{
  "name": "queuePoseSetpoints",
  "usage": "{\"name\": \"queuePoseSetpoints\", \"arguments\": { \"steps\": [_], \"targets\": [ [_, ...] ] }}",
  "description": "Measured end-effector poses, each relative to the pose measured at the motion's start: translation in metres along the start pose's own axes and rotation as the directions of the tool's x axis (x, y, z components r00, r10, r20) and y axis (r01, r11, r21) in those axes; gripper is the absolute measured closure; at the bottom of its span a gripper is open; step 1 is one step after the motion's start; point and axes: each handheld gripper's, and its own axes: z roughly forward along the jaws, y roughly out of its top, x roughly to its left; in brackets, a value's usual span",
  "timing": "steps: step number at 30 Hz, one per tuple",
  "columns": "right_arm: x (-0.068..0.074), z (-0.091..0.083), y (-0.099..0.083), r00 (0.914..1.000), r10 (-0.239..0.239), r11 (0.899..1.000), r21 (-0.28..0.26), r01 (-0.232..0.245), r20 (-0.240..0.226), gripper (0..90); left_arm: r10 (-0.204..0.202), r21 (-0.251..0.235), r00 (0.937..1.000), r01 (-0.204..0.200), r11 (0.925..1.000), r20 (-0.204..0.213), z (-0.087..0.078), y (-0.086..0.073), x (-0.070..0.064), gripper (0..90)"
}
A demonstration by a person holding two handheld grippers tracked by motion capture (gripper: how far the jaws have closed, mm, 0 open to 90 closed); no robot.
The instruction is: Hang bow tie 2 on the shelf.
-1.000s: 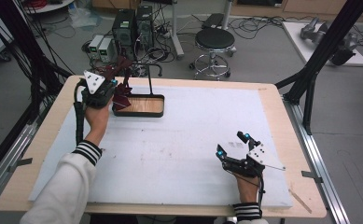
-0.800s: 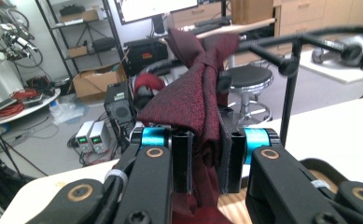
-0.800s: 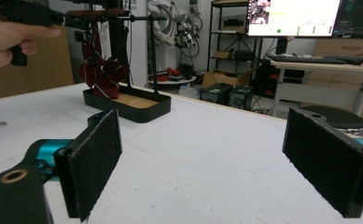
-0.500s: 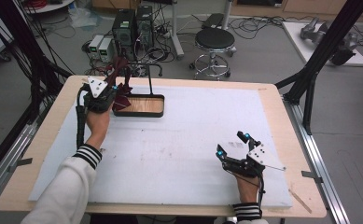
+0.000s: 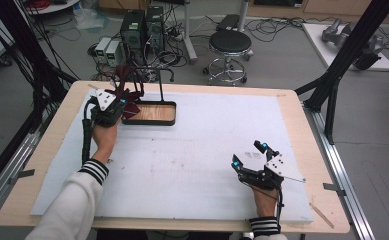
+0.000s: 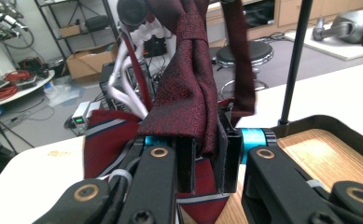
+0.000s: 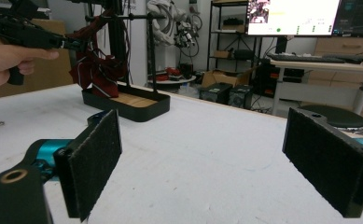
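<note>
Matt woven cloth tie point(image 6: 188, 88); wood-floored black tray point(image 5: 154, 114).

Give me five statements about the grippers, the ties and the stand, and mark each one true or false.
1. The left gripper is shut on a dark red tie. True.
2. The right gripper holds a tie between its jaws. False: its jaws stand wide apart with nothing between them.
3. The stand's tray has a wooden floor inside a black rim. True.
4. The right gripper is over the tray. False: in the high view it sits near the table's front right, far from the tray.
5. A striped tie hangs behind the left gripper's jaws. True.
</note>
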Motion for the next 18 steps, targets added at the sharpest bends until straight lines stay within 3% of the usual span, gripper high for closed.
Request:
{"name": "queuePoseSetpoints", "arguments": {
  "steps": [6,11,18],
  "targets": [
    [-0.001,0.002,-0.003,1.0000,-0.001,1.000,0.004,0.001,0.005,11.0,0.004,0.015,0.9998,-0.004,0.9999,0.018,0.002,-0.005,0.001,81.1],
    [-0.001,0.001,-0.006,1.0000,0.001,1.000,0.005,-0.001,0.008,11.0,-0.021,0.010,0.9982,0.021,0.9997,0.057,0.001,-0.010,0.006,80.8],
    [-0.002,0.003,-0.008,0.9999,-0.002,1.000,0.022,0.001,0.012,11.0,-0.038,0.020,0.9965,0.037,0.9991,0.074,0.002,-0.012,0.009,79.0]
  ]
}}
